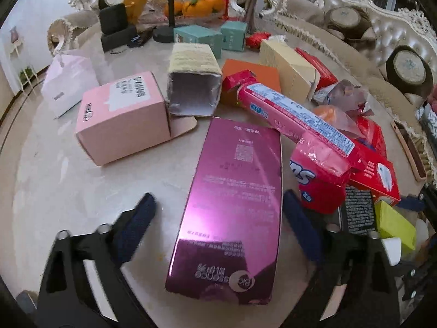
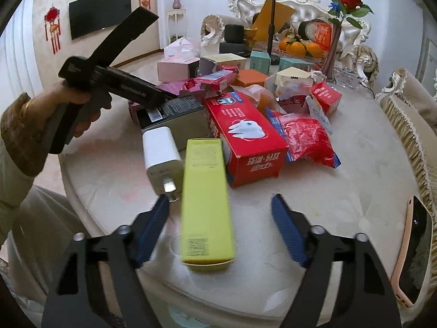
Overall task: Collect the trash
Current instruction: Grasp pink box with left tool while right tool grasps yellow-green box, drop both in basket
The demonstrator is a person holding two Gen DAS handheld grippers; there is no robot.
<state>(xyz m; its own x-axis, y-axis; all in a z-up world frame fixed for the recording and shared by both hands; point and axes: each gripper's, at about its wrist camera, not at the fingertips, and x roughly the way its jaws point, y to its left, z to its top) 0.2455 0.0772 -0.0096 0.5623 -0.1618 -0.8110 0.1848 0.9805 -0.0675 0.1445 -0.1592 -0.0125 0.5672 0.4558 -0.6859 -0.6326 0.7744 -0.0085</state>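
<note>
**Boxes and wrappers strewn over round table, both grippers spread wide**

Left gripper (image 1: 218, 218) sits low over the table (image 1: 68, 191), jaws wide apart w/ nothing clamped. The shiny magenta box (image 1: 232, 205) lies flat between the blue pads (image 1: 136, 229), lengthwise along the fingers; the right-hand pad is just beside the box edge, the left-hand pad stands clear of it. Beyond it: pink carton (image 1: 123, 125) on its side, flap open, and next to that a beige carton (image 1: 194, 82) w/ its open end facing the camera. A long pink-red packet (image 1: 295, 114) lies tilted across the red pile to the right. Orange box (image 1: 251, 73) and cream box (image 1: 286, 65) sit farther back, teal boxes (image 1: 199, 38) behind those.

Right gripper (image 2: 220, 229) also spread open, holding nothing. Yellow-green box (image 2: 204, 205) lies between its pads (image 2: 153, 232), end toward the camera, apart from both. White charger (image 2: 161, 158) is just left of that box, touching or nearly so – can't tell. Red toothpaste box (image 2: 245, 136) lies behind, a red zip bag (image 2: 306, 136) right of it. Phone in pink case (image 2: 415, 251) rests near the table edge, far right. The person's left hand (image 2: 79, 109) grips the other tool's handle at upper left.
</note>
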